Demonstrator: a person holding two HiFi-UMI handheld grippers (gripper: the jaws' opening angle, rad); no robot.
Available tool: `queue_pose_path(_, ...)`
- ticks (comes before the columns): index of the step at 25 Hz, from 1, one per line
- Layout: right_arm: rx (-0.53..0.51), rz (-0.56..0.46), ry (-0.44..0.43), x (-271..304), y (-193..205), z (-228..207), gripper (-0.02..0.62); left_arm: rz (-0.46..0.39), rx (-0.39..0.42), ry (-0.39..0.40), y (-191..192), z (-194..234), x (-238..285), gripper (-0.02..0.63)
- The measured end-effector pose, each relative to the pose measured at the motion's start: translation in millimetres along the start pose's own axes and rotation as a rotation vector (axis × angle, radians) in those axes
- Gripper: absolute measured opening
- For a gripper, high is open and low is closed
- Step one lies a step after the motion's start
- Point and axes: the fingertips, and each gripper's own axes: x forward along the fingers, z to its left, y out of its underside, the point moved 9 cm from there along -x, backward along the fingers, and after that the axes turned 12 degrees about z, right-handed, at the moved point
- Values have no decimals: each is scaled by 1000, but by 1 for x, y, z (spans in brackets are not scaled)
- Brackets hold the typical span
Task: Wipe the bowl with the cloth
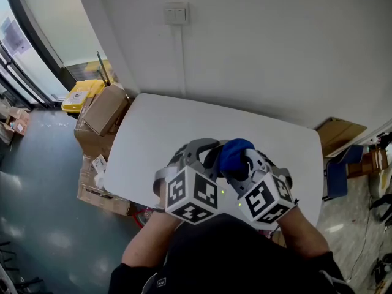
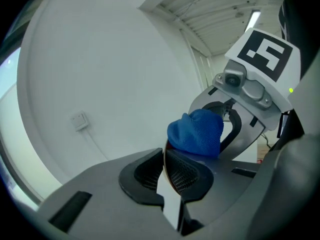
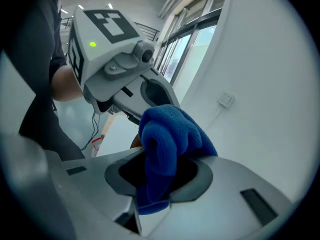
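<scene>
A blue cloth (image 1: 234,155) is bunched between my two grippers, which I hold close together above the white table (image 1: 184,121). My right gripper (image 1: 245,159) is shut on that cloth (image 3: 170,134), which bulges up out of its jaws (image 3: 160,179). My left gripper (image 2: 164,166) is shut on a thin curved rim (image 2: 163,159) seen edge-on, apparently the bowl's. The rest of the bowl is hidden behind the grippers. In the left gripper view the cloth (image 2: 197,131) sits just past that rim, with the right gripper (image 2: 227,119) behind it.
Cardboard boxes (image 1: 104,112) and a yellow item (image 1: 82,94) stand on the floor left of the table. Another box (image 1: 340,133) and a blue object (image 1: 340,173) are at its right. A wall with a switch (image 1: 176,12) rises behind the table.
</scene>
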Motion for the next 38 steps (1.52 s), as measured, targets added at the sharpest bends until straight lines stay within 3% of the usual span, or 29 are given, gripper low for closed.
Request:
queue_pose_path(5, -35, 69, 41, 10, -3, 1, 110, -3, 17, -47, -6, 0, -1, 23)
queue_pose_path(14, -101, 127, 25, 22, -3, 12, 106, -13, 39, -44, -12, 1, 0, 29)
queue_pose_path(19, -117, 190, 8, 18, 3, 12, 104, 32, 48, -81, -1, 4, 3, 28)
queue_pose_path(25, -132, 225, 119, 14, 7, -2, 100, 2, 29, -46, -1, 1, 0, 32)
queue_pose_path(31, -212, 199, 228, 18, -7, 5, 100, -88, 52, -109, -15, -7, -13, 34)
queue_pose_path(38, -228, 157, 142, 20, -12, 17, 95, -103, 56, -121, -15, -4, -16, 34)
